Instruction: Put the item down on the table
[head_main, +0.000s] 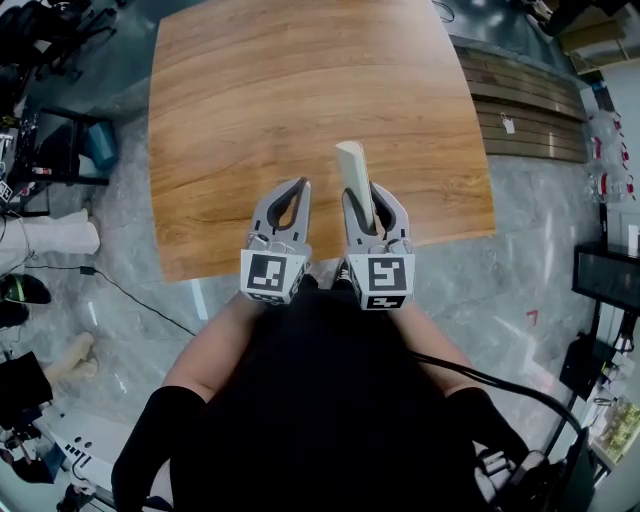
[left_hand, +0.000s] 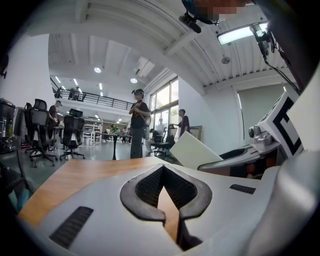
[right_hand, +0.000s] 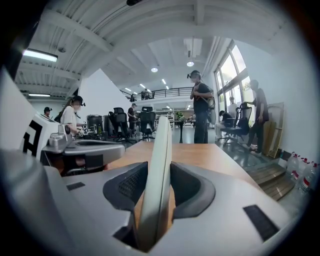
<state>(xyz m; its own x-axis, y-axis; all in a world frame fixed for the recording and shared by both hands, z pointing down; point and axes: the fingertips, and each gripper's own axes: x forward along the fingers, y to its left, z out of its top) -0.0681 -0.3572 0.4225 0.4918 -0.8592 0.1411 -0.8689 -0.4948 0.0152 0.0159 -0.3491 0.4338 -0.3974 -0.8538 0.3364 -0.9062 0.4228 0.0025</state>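
Note:
A flat cream-coloured board (head_main: 354, 176) stands on edge between the jaws of my right gripper (head_main: 369, 203), which is shut on it. The board's far end sticks out past the fingertips over the wooden table (head_main: 300, 90). In the right gripper view the board (right_hand: 158, 170) runs straight up the middle between the dark pads. My left gripper (head_main: 296, 190) hovers just to the left, over the table's near edge, shut with nothing in it. In the left gripper view the board (left_hand: 193, 150) shows at the right, beside the right gripper.
Both grippers hang over the table's near edge, close to the person's body. Wooden slatted steps (head_main: 525, 110) lie to the right of the table, and a black stand (head_main: 60, 140) is at the left. People (right_hand: 201, 112) and office chairs (left_hand: 72, 135) stand beyond the table.

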